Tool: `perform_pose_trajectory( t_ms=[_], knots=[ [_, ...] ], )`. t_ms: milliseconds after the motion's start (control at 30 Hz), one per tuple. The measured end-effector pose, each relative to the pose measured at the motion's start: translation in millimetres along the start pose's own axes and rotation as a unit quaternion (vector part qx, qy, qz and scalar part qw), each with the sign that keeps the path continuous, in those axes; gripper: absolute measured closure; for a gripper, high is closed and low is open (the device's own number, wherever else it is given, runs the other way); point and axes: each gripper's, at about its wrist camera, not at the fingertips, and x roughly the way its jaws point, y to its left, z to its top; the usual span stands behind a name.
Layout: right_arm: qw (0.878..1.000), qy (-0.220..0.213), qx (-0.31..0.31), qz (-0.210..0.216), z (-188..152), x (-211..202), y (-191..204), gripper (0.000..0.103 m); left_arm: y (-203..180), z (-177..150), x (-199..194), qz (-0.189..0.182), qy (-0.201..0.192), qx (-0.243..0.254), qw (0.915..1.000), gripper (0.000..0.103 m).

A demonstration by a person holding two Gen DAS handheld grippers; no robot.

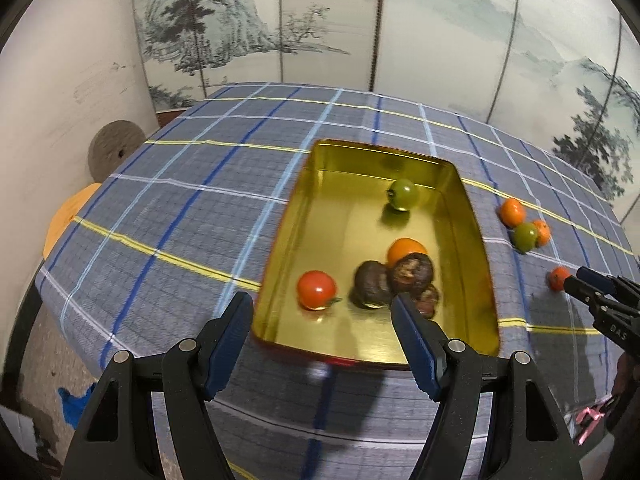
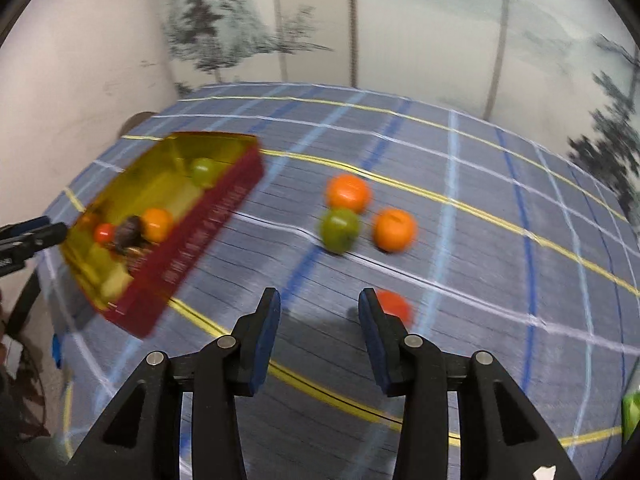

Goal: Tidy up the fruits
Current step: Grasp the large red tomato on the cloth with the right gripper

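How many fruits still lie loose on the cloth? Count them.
4: an orange, a green one and another orange clustered together, plus a red one partly hidden by the right claw.

The right finger of the left gripper (image 1: pixel 322 306) covers part of the dark fruits (image 1: pixel 394 280) in the gold tray (image 1: pixel 280 264), so their count is unclear. Motion smears the right wrist view: the lettering on the tray's red wall (image 2: pixel 200 252) is unreadable, and the red fruit (image 2: pixel 394 306) sits half behind a pad (image 2: pixel 374 320).
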Motion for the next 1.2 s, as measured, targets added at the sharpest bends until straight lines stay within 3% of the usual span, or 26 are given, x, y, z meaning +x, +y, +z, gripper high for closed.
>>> perform_pose_trajectory(
  t_ms=[333, 933, 1200],
  knots=[
    [0.999, 0.013, 0.028, -0.018, -16, 12, -32, 0.065, -34, -1, 5, -0.021, 0.010, 0.033, 0.9992, 0.031],
    [0.999, 0.023, 0.026, -0.019, -11, 42, -32, 0.065, -88, 9, 9, -0.056, 0.008, 0.071, 0.9959, 0.031],
    [0.999, 0.021, 0.014, -0.027, -12, 45, -29, 0.070, -114, 21, 24, -0.066, 0.013, 0.078, 0.9947, 0.031]
  ],
)
